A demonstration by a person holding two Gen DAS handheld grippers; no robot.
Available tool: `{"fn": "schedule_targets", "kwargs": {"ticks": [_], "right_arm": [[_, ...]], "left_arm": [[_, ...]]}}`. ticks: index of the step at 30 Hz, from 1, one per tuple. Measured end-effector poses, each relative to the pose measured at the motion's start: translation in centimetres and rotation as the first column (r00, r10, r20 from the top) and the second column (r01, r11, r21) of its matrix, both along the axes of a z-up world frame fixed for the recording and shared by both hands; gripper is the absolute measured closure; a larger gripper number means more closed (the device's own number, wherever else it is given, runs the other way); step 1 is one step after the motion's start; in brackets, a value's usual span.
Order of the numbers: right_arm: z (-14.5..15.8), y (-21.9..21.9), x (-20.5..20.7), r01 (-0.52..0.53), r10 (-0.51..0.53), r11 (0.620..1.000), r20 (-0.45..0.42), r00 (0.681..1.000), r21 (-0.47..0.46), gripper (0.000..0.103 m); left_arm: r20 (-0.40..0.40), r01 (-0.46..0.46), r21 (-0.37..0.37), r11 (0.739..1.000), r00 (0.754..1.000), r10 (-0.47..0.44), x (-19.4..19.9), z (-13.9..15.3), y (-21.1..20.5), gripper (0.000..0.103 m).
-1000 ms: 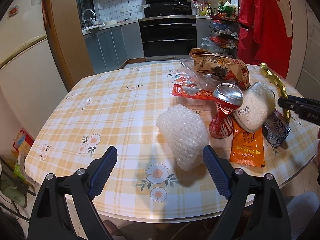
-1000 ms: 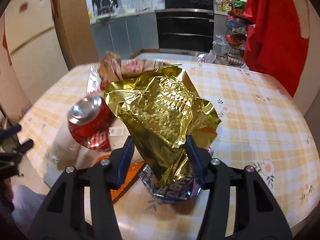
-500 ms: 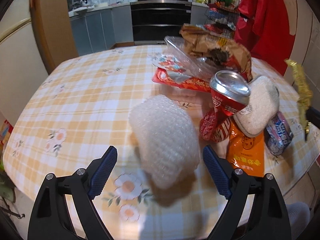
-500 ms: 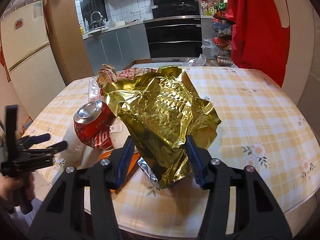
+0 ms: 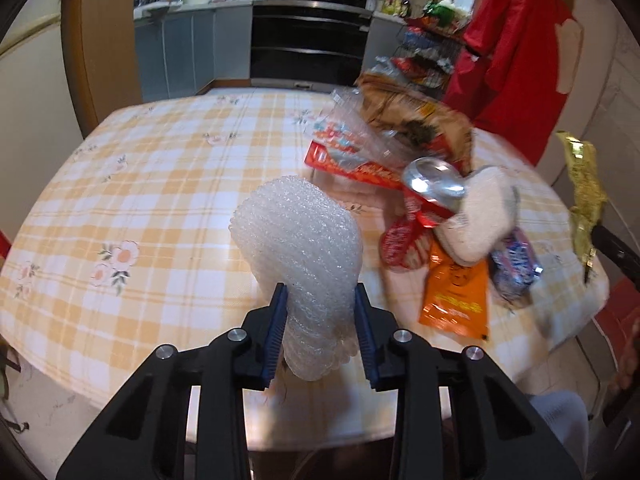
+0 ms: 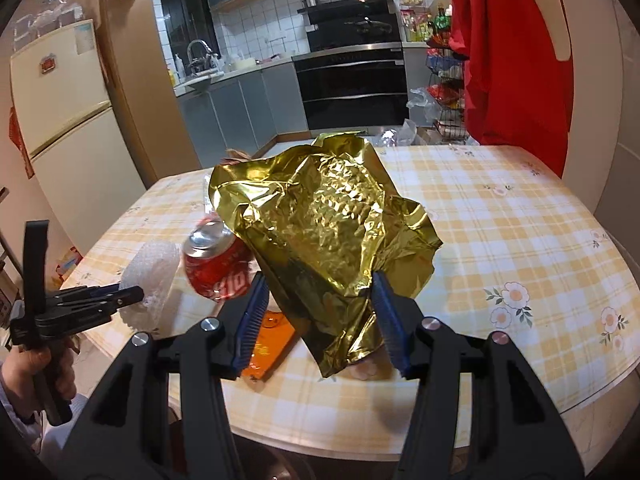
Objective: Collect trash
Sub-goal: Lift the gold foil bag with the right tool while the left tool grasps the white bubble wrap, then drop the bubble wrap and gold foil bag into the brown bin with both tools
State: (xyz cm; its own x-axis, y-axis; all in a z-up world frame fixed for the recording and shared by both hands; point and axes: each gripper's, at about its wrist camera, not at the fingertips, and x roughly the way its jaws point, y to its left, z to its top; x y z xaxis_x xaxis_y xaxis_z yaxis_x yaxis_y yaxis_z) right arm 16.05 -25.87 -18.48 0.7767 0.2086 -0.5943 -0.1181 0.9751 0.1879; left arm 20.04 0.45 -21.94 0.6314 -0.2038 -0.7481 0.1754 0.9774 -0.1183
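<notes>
Pinching bubbly wrap roll, right gripper clamps crinkled gold foil

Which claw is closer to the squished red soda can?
Hard to call, maybe the right. The right claw, clamping the gold foil wrapper, sits just beside the red can. The left claw, clamping the bubble wrap, is across from it.

hidden, cut off and blurred bits

in the right view the gold foil covers part of the can and most of the orange packet. in the left view the bubble wrap hides the desk behind it, the trash pile by the can is motion-blurred, and packet print is unreadable.
</notes>
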Motion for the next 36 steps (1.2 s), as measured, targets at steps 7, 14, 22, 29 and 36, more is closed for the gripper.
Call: {"fn": "schedule_targets", "kwargs": {"ticks": [7,14,22,29,36], "right_arm": [[2.2,1.3,-3.0,-0.016,0.016,1.000,0.032,0.999,-0.003,0.049],[3.9,1.9,-6.3,-0.021,0.022,1.000,0.054,0.998,-0.007,0.049],[5.6,3.3,-9.6,-0.053,0.056,0.998,0.081,0.995,-0.047,0.049],[6.4,4.3,-11.8,-0.080,0.087,0.994,0.087,0.992,-0.073,0.049],[6.5,6.0,-13.4,-0.140,0.148,0.985,0.077,0.986,-0.099,0.049]], "left_arm": [[0.040,0.173,0.007,0.985,0.984,-0.173,-6.6,4.4,-0.9,0.071],[0.004,0.256,-0.016,0.967,0.967,-0.256,-12.6,4.5,-1.4,0.070],[-0.030,0.307,-0.058,0.950,0.950,-0.309,-16.2,3.2,-2.5,0.058],[0.070,0.290,-0.026,0.957,0.955,-0.287,-17.8,5.6,-2.5,0.025],[0.194,0.129,0.008,0.992,0.973,-0.128,-18.3,9.2,0.1,0.008]]}}
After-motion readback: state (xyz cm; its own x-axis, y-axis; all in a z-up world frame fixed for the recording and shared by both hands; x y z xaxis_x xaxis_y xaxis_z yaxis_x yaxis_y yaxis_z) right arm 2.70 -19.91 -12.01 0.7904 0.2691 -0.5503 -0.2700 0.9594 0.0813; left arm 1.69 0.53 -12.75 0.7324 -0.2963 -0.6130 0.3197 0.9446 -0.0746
